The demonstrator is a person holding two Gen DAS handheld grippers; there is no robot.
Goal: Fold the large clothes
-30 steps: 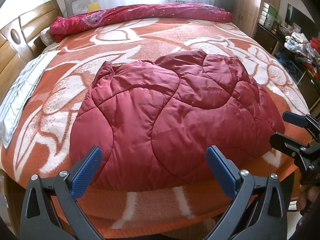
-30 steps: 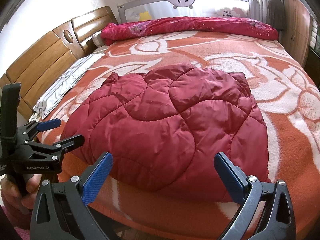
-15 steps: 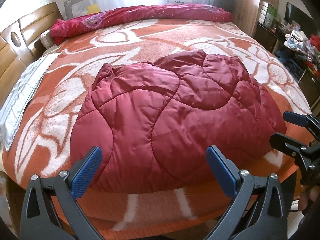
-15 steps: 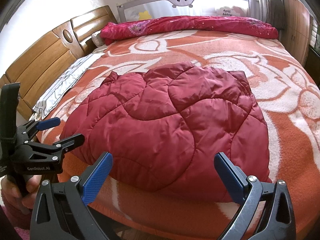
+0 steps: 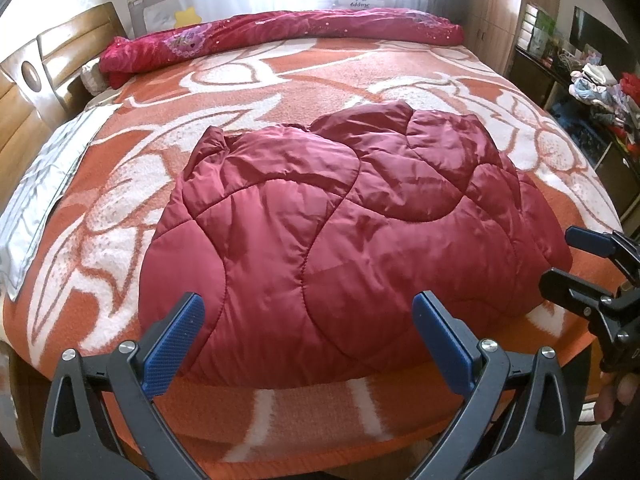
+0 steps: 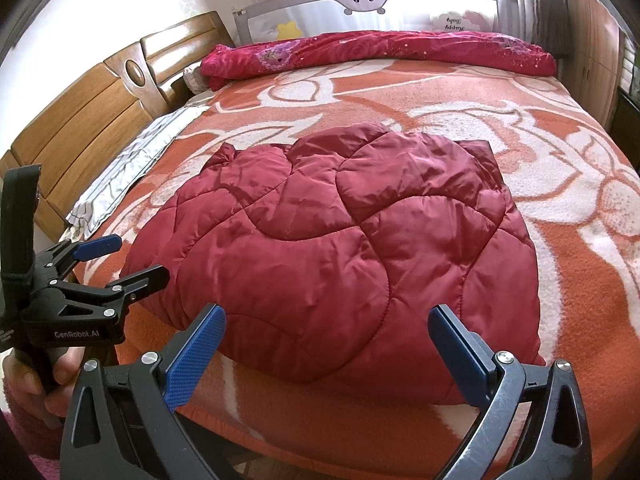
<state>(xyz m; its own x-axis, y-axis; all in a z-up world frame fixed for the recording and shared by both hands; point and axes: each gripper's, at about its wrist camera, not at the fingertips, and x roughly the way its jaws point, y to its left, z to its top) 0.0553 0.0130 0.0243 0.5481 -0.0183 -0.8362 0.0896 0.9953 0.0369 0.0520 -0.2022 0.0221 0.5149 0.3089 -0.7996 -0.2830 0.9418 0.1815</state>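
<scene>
Two grippers are hovering at the near edge of the bed [image 5: 360,80], both with their blue-padded fingers spread wide and gripping nothing. Between them and the far headboard side, the quilted red jacket [image 5: 344,240] is lying in a puffy, roughly rounded bundle on the orange-and-white floral blanket [image 5: 248,120], its near hem sitting close to the bed's front edge.

From the left wrist view, the left gripper [image 5: 308,340] is pointing at the jacket's near hem without touching it, and the right gripper [image 5: 576,260] is showing at the jacket's right side, just off the fabric, a hand partly visible below it. From the right wrist view, the right gripper [image 6: 328,356] is likewise facing the jacket [image 6: 340,248] from just in front, while the left gripper [image 6: 120,260] is reaching in beside the jacket's left edge, its lower finger tip very near the cloth; I cannot tell whether it is touching.

Beyond the jacket, a rolled crimson floral quilt [image 6: 376,52] is stretching across the far side of the bed, in front of a grey guard rail [image 6: 360,0]. To the jacket's left, a pale striped pillow [image 6: 124,176] is lying against the wooden headboard [image 6: 80,112].
</scene>
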